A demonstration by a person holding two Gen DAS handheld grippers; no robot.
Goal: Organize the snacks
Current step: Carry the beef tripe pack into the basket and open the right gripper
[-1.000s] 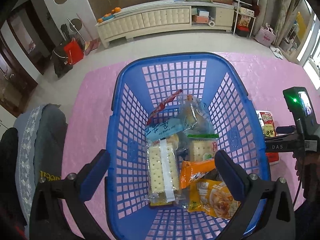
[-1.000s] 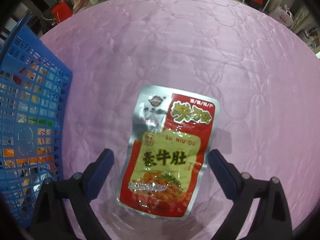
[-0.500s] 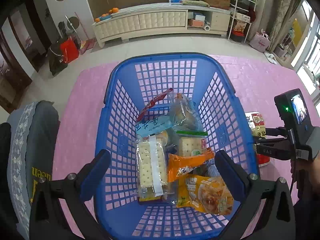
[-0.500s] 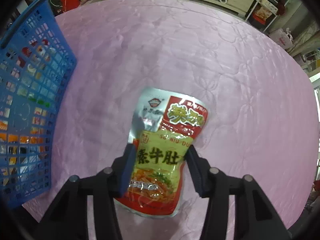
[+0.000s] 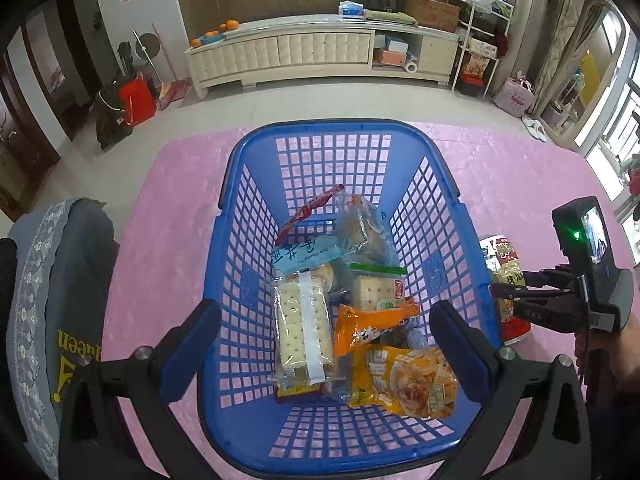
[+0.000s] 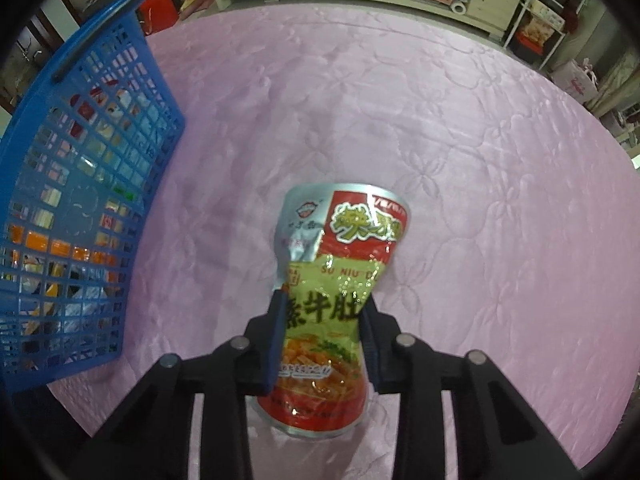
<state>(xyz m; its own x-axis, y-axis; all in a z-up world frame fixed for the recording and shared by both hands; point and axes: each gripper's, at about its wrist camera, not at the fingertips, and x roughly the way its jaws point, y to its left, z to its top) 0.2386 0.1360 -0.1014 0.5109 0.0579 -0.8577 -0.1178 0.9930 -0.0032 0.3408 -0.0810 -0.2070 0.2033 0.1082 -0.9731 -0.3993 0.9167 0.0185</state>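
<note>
In the left wrist view the blue basket (image 5: 240, 272) wall and the right claw (image 6: 324, 320) cover most of the red and yellow snack pouch (image 6: 336, 280), and in the right wrist view the basket's contents show only as blurred colours through its mesh. The right claw is clamped narrowly on the pouch's crumpled middle, right of the basket over the pink desk (image 6: 440, 128); whether the pouch's lower edge touches the desk cannot be told. The left claw (image 5: 326, 354) stands wide apart with nothing between its fingers, above the basket's near end, over a cracker pack (image 5: 302, 336), an orange packet (image 5: 368, 326) and a yellow bag (image 5: 404, 380).
</note>
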